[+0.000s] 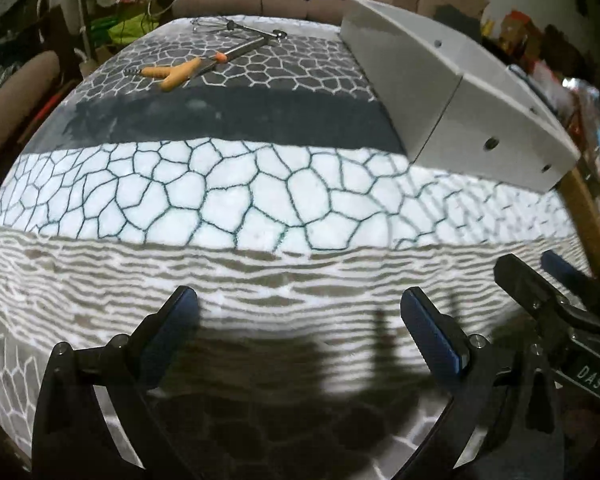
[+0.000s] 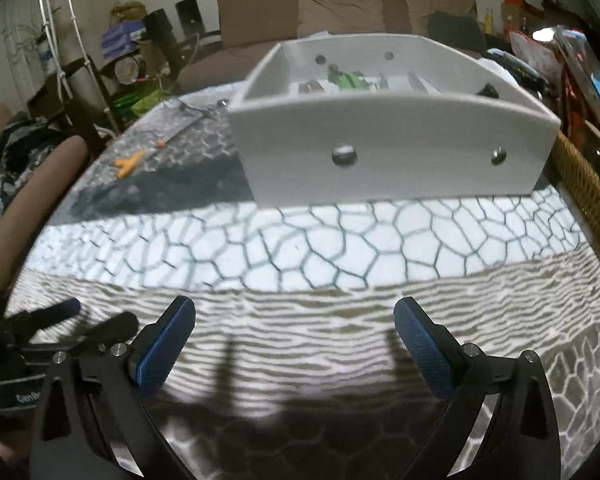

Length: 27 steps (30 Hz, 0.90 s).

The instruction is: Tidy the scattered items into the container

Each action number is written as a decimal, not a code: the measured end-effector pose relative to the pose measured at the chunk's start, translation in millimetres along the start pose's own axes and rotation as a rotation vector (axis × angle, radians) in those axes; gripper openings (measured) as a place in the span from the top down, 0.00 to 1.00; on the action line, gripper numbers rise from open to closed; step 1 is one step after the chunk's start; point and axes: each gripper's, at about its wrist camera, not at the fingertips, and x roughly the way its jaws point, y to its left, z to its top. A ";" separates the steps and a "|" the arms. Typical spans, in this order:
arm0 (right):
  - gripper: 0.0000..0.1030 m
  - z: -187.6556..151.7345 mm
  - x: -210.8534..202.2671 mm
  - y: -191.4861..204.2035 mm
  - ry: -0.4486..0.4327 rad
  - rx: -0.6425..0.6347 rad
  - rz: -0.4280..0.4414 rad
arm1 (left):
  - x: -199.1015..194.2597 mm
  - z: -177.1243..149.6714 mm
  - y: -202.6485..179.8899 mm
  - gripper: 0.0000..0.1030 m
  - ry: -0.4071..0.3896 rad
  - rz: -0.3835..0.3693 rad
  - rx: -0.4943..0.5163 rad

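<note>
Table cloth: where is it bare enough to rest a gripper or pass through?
The near cloth is bare, from both open grippers up to the grey container. The far left is crowded: orange-handled tool, whisk. The container already holds items.

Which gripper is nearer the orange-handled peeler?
Left, though neither is close. The left gripper faces the orange-handled peeler across the patterned cloth. The right gripper sits beside it, squared up to the white container, peeler off to its left.
</note>
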 end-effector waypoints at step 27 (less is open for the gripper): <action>0.00 -17.8 30.8 -8.2 0.071 -0.033 -0.092 | 26.1 1.6 -16.6 0.00 -0.075 0.122 0.052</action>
